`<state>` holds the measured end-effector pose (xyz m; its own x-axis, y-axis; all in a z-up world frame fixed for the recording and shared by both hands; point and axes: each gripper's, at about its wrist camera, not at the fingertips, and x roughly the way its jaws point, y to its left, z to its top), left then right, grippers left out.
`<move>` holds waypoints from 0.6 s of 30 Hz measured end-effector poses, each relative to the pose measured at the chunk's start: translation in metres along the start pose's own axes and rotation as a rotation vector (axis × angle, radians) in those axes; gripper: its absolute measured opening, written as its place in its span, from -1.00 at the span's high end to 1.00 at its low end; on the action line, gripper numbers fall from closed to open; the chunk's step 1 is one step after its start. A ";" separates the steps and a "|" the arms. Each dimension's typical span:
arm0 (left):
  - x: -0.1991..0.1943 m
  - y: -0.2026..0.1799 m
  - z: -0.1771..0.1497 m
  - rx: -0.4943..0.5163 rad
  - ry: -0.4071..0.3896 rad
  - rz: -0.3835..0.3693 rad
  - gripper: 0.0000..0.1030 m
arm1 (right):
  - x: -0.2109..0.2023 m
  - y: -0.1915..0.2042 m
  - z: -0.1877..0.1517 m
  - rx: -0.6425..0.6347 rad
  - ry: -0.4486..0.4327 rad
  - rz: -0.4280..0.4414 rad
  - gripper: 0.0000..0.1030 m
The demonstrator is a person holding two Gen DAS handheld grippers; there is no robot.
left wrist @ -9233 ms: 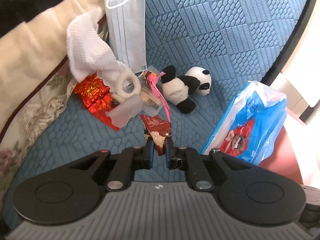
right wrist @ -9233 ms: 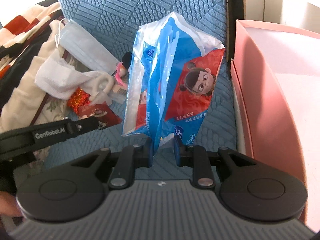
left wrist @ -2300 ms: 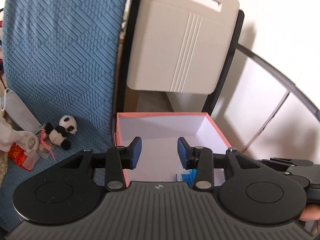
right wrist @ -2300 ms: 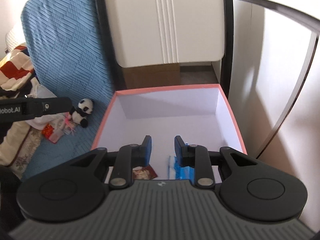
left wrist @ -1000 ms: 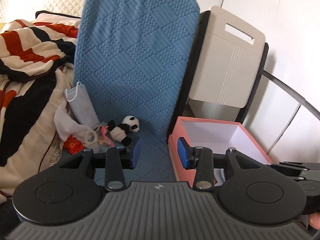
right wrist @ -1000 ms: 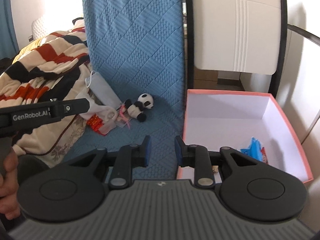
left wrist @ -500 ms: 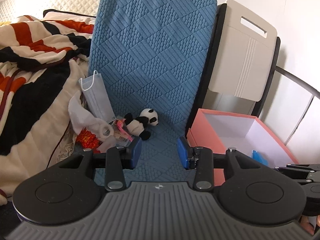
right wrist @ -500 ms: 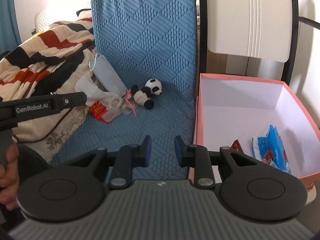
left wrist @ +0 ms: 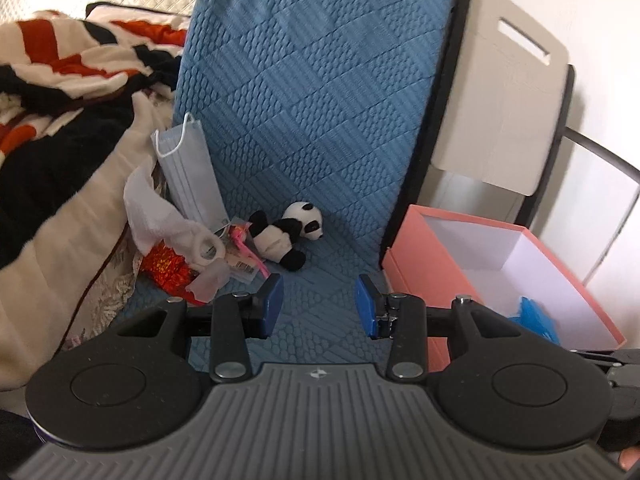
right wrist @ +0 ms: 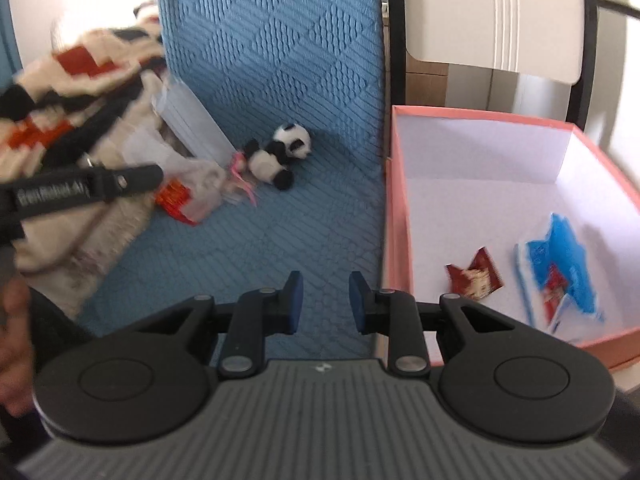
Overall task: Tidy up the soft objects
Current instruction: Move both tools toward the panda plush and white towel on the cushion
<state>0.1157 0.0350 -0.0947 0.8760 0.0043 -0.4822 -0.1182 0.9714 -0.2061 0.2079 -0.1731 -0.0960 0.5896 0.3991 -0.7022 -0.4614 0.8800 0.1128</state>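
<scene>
A small panda plush (left wrist: 286,234) (right wrist: 278,153) lies on the blue quilted cushion (left wrist: 320,128) (right wrist: 272,80). To its left sit a blue face mask (left wrist: 188,172) (right wrist: 192,120), a white cloth (left wrist: 160,216), a pink tagged item (left wrist: 242,246) and a red foil wrapper (left wrist: 166,264) (right wrist: 172,196). The pink box (left wrist: 420,264) (right wrist: 394,208) on the right holds a blue packet (right wrist: 560,272) (left wrist: 534,312) and a small red wrapper (right wrist: 474,276). My left gripper (left wrist: 319,306) is open and empty above the cushion, short of the panda. My right gripper (right wrist: 325,304) is open and empty near the box's left wall.
A striped red, black and cream blanket (left wrist: 60,100) (right wrist: 72,80) is heaped along the left. A beige folding chair back (left wrist: 500,100) (right wrist: 492,12) stands behind the box. The left gripper's arm (right wrist: 80,190) crosses the right wrist view, with a hand (right wrist: 14,340) at the edge.
Both grippers have sunk toward the cushion. The panda and the pile now look nearer and larger, and the box's contents show more fully in the right wrist view. Jaw openings are unchanged.
</scene>
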 end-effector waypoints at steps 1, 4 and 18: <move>0.005 0.002 0.000 -0.009 0.004 0.003 0.12 | 0.003 0.001 0.001 -0.008 0.001 -0.008 0.45; 0.019 0.010 -0.001 -0.031 0.020 0.016 0.12 | 0.007 0.001 0.006 0.021 -0.011 0.024 0.45; 0.061 0.033 0.009 -0.055 0.072 0.057 0.12 | 0.044 0.011 0.035 0.034 -0.062 0.086 0.45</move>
<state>0.1693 0.0693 -0.1230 0.8315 0.0401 -0.5541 -0.1941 0.9555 -0.2220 0.2516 -0.1375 -0.1012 0.5889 0.4879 -0.6443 -0.4903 0.8494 0.1951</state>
